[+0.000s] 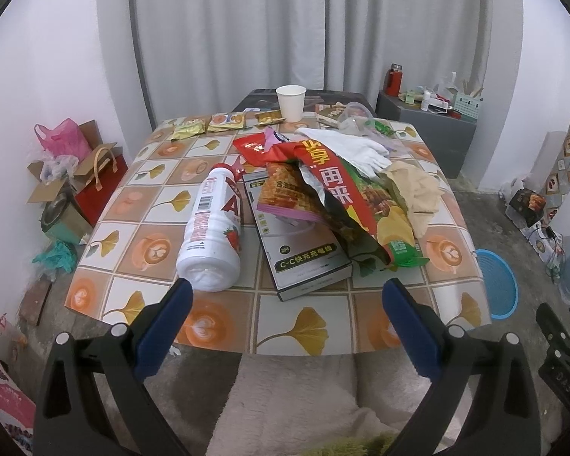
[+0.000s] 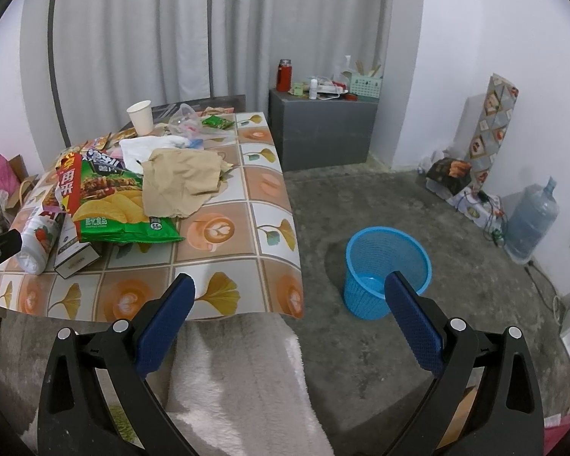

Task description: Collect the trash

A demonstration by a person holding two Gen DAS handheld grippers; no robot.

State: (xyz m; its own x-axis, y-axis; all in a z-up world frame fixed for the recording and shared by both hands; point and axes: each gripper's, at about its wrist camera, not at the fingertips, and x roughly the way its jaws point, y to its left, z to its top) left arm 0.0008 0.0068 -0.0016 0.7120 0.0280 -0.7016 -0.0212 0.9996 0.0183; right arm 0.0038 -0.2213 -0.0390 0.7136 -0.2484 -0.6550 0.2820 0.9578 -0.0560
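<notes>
The trash lay in a loose pile near the middle of the worktop (image 1: 159,224), which carried a tiled ginkgo-leaf covering. A white bottle (image 1: 212,228) with a red label lay on its side at the left of the pile, its base toward the near edge. Just beside it, a flat dark box (image 1: 304,262) rested on the covering, partly beneath a red and green snack bag (image 1: 345,205). A crumpled tan paper (image 2: 182,182) lay over the right part of the snack bag, and a white glove (image 1: 345,148) lay behind it. A white paper cup (image 1: 290,102) stood upright at the far edge, with small yellow packets (image 1: 226,121) to its left and a clear plastic container (image 2: 184,117) to its right.

A blue mesh basket (image 2: 387,273) stood upright on the concrete floor to the right of the worktop, well apart from the pile. Nothing but its blue bottom showed inside.

The left hand-held gripper (image 1: 287,296) hung before the near edge of the worktop with its blue-padded fingers (image 1: 167,326) spread wide and nothing between them. The right hand-held gripper (image 2: 288,294) was likewise spread wide and held nothing; its left finger sat over the worktop's near right corner and its right finger overlapped the basket in view.

A grey cabinet (image 2: 323,129) stood against the curtain.
</notes>
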